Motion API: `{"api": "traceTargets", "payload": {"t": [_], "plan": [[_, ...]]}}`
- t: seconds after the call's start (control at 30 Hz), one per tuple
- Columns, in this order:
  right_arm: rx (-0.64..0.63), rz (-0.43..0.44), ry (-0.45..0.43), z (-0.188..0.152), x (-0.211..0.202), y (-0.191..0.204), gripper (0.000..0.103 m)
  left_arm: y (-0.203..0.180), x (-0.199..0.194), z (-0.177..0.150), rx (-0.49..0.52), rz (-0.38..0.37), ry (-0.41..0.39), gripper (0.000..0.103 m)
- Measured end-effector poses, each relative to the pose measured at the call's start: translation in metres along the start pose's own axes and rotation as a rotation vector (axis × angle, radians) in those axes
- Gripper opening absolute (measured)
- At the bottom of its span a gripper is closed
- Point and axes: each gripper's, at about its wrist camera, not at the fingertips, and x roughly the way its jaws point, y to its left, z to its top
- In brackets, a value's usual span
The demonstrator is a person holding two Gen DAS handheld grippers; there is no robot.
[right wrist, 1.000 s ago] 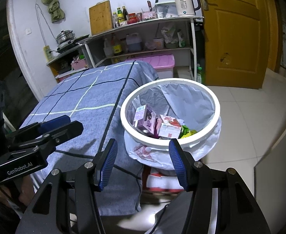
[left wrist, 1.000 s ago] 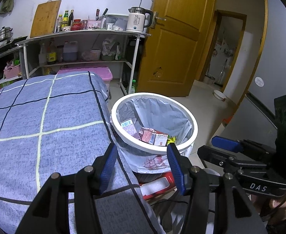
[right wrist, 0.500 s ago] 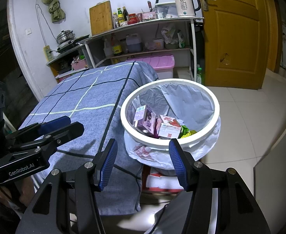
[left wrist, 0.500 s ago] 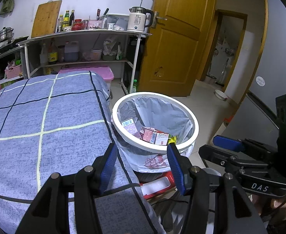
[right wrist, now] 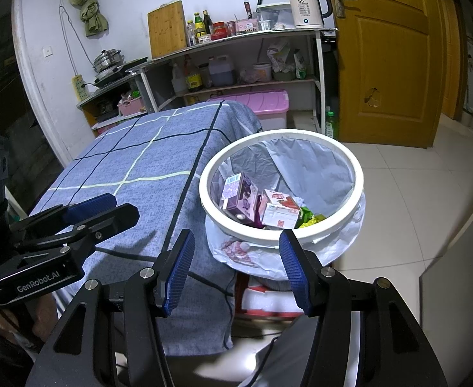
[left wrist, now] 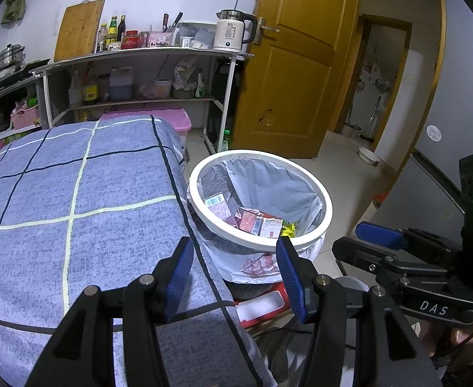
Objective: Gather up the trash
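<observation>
A: What's nearest?

B: The left gripper (left wrist: 235, 269), its blue-padded jaws spread with nothing between them, over the right edge of the tabletop (left wrist: 75, 200), which is covered by a blue cloth with dark and pale yellow lines. The right gripper (right wrist: 236, 264) has its jaws spread too and holds nothing; it hangs past the tabletop's near right corner, in front of the trash bin.

A: Any writing on the tools?

B: Yes. In the left wrist view the other gripper's side reads "DAS". In the right wrist view the other one reads "GenRobot.AI".

A: And the trash?

B: It is in the trash bin (right wrist: 359, 174), a white-rimmed bin lined with a pale bag, standing just beside the tabletop's right edge. Inside lie a purple carton (right wrist: 239, 195) with a barcode label on its end, a red and white carton (right wrist: 281, 209) touching it, and a yellow-green wrapper (right wrist: 309, 217) against the near wall. The bag's overhang carries a red print I cannot read. The bin seems to rest on something red and white; what it is I cannot tell.

A: Further back?

B: A pink storage box (right wrist: 262, 103) past the tabletop's far edge, then a shelf (right wrist: 236, 37) carrying bottles, a cutting board (right wrist: 166, 29) and a white kettle (right wrist: 305, 6) whose display shows "55". To its right is a wooden door (right wrist: 388, 64).
</observation>
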Motion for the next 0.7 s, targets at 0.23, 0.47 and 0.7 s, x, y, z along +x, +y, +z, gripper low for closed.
{"api": "traceTargets", "payload": {"t": [0.23, 0.47, 0.7], "plan": [[0.0, 0.0, -0.001, 0.0005, 0.0, -0.0001, 0.056, 0.0015, 0.0004, -0.0019, 0.003, 0.006, 0.005, 0.056], [-0.001, 0.001, -0.001, 0.0005, -0.0004, -0.0003, 0.056, -0.0006, 0.0002, -0.0035, 0.008, 0.014, 0.004, 0.057], [0.0, 0.0, 0.0, 0.0004, -0.0004, -0.0001, 0.056, -0.0023, 0.0009, -0.0049, 0.014, 0.034, 0.005, 0.057]]}}
